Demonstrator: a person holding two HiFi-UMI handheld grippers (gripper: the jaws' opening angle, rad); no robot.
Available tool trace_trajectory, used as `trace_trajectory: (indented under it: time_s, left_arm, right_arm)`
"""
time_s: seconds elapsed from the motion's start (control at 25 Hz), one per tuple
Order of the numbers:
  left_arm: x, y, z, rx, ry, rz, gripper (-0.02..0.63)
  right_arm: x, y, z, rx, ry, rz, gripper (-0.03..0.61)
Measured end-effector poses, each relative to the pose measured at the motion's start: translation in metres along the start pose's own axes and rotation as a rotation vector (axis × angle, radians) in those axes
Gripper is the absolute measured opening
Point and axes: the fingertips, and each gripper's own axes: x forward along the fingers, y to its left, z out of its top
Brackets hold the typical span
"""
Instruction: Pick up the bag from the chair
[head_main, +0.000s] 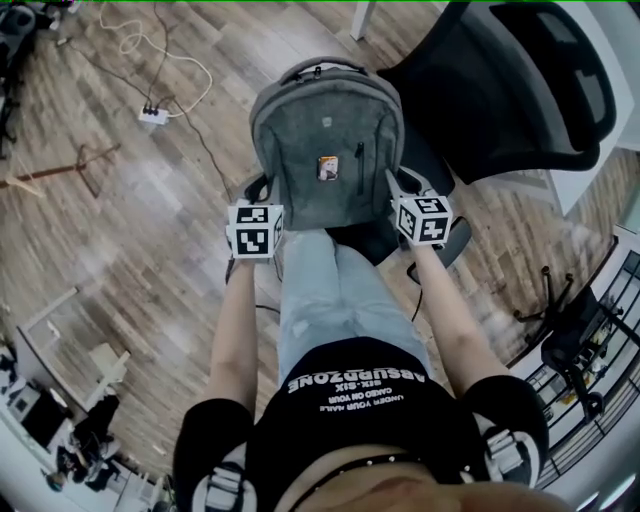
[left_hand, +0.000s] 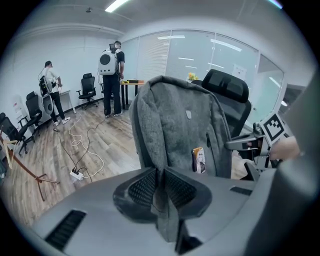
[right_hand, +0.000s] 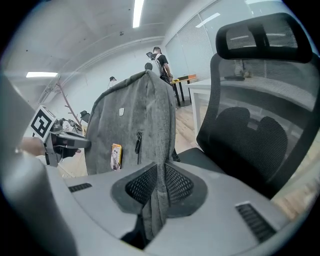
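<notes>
A grey backpack (head_main: 325, 140) stands upright between my two grippers, just in front of the black mesh office chair (head_main: 500, 80). My left gripper (head_main: 262, 195) is shut on the bag's lower left edge; a fold of grey fabric is pinched between its pads (left_hand: 161, 187). My right gripper (head_main: 396, 182) is shut on the lower right edge, with fabric clamped in the same way (right_hand: 159, 187). A small orange tag (left_hand: 198, 159) sits on the bag's front beside a zip. The bag's bottom is hidden, so I cannot tell whether it touches the seat (right_hand: 200, 157).
A white power strip (head_main: 153, 115) with trailing cables lies on the wooden floor at the far left. A wooden stand (head_main: 60, 170) lies further left. Another black chair (head_main: 570, 340) stands at the right. Two people (left_hand: 112, 75) stand by desks in the background.
</notes>
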Motion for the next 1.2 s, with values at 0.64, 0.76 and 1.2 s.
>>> trace_trajectory:
  time_s: [0.64, 0.76, 1.2]
  left_arm:
    - [-0.025, 0.003, 0.038, 0.042, -0.030, -0.033, 0.058]
    - [-0.031, -0.001, 0.043, 0.043, -0.032, -0.042, 0.060]
    - [-0.060, -0.006, 0.067, 0.093, -0.056, -0.046, 0.060]
  right_arm:
    - [-0.035, 0.016, 0.035, 0.033, -0.047, -0.033, 0.058]
    - [-0.043, 0.018, 0.038, 0.043, -0.053, -0.035, 0.058]
    - [-0.067, 0.028, 0.059, 0.065, -0.102, -0.022, 0.058]
